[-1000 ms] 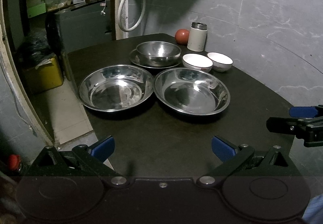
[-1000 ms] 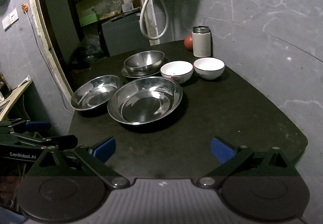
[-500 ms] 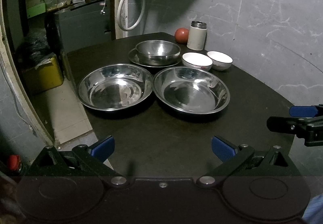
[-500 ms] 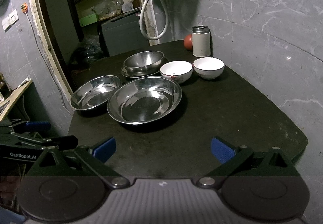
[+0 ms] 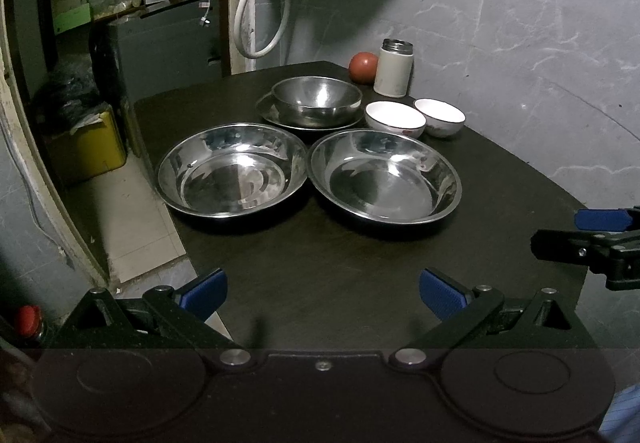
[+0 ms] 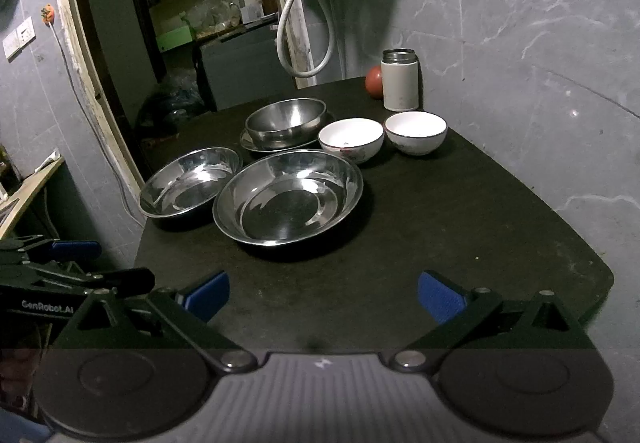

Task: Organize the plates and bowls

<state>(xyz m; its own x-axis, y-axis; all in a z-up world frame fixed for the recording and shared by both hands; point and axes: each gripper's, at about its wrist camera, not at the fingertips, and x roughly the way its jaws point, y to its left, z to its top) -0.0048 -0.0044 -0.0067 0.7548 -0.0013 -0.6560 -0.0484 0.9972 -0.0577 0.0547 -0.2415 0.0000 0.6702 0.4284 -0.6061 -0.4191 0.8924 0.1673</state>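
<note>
Grippers first: your left gripper point(image 5: 323, 289) and right gripper point(image 6: 324, 293) both hang wide open and empty over the near table point(image 6: 460, 227) edge. Two steel plates point(image 5: 232, 171) point(image 5: 384, 175) sit side by side ahead, rims close or touching; behind them a steel bowl point(image 5: 318, 97) rests on a third plate, with two white bowls point(image 5: 394, 117) point(image 5: 440, 115) to its right. To stack, I'd pinch one plate's near rim, lift it clear, then lower it level into its neighbour.
</note>
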